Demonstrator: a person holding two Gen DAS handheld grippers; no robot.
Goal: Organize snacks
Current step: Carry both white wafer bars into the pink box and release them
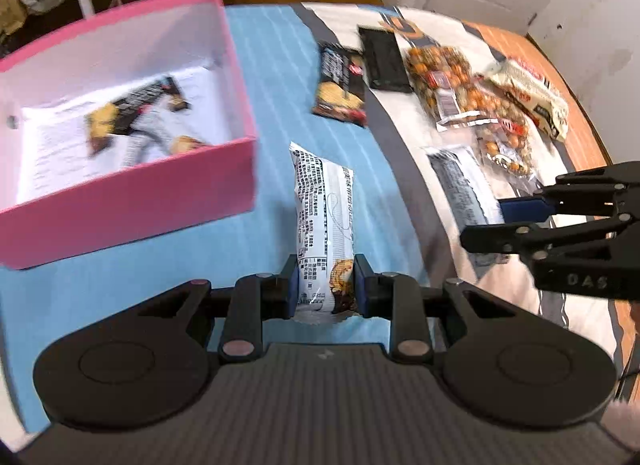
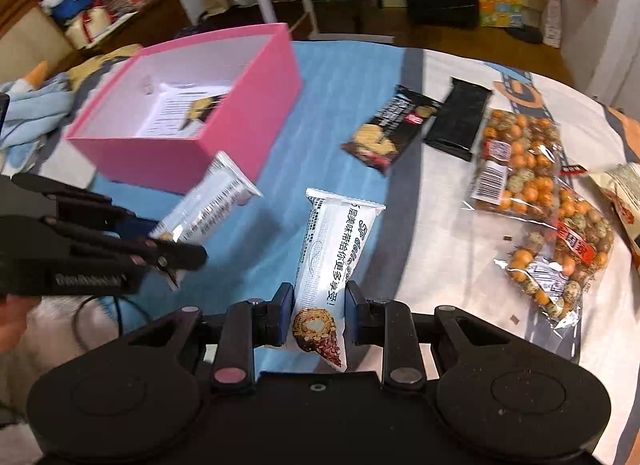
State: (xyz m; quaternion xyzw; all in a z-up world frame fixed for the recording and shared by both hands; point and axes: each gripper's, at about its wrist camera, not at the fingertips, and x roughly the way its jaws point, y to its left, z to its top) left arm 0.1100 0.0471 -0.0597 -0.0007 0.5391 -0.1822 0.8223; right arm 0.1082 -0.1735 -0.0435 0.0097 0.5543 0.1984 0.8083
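Observation:
My left gripper (image 1: 325, 285) is shut on a white snack bar (image 1: 322, 217), held above the blue cloth just right of the pink box (image 1: 132, 205). In the right wrist view it (image 2: 160, 243) shows at the left with that bar (image 2: 208, 201). My right gripper (image 2: 316, 317) is shut on a second white snack bar (image 2: 334, 257), held above the bed; it (image 1: 504, 221) shows at the right of the left wrist view. The pink box (image 2: 248, 113) holds a few dark snack packs (image 1: 132, 113).
On the bed lie a dark biscuit pack (image 2: 390, 131), a black pack (image 2: 458, 119), two clear bags of orange coated nuts (image 2: 516, 161) (image 2: 560, 261) and a cream packet (image 1: 532, 97). A striped grey packet (image 1: 460, 189) lies near the right gripper. Room clutter stands beyond.

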